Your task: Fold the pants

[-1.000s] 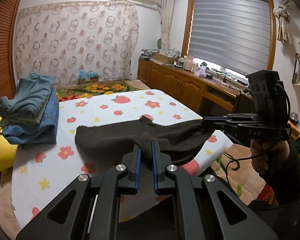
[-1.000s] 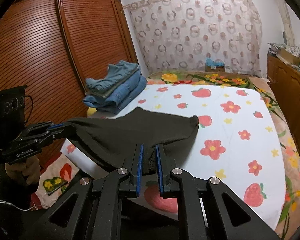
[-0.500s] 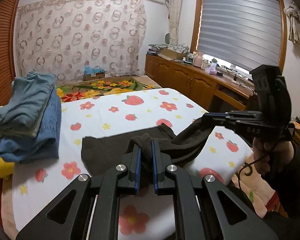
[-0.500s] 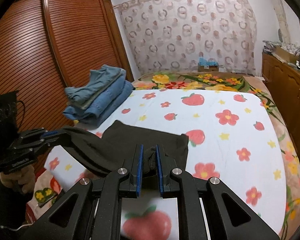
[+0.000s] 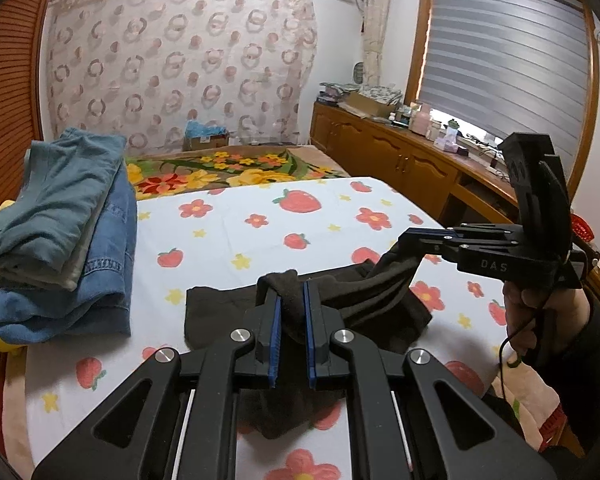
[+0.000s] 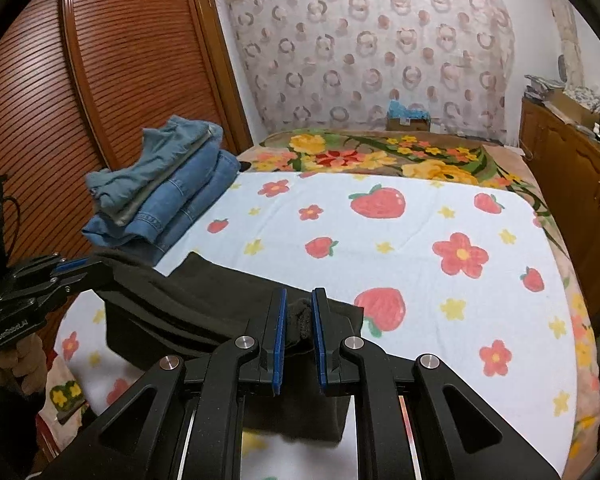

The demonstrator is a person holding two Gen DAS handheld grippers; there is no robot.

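two claws (image 5: 291,300) (image 6: 299,312), one dark pants (image 5: 220,312), one stack of folded jeans (image 5: 60,240), one bed (image 5: 240,220)

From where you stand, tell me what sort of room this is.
A home bedroom, most likely. A bed with a strawberry-and-flower cover fills the middle, a louvred wooden wardrobe runs along one side, and a patterned curtain hangs behind. Folded jeans are stacked on the bed.

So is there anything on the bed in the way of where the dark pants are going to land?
Nothing visible is. Both grippers hold the dark pants over bare strawberry sheet; the jeans pile sits off to the side.
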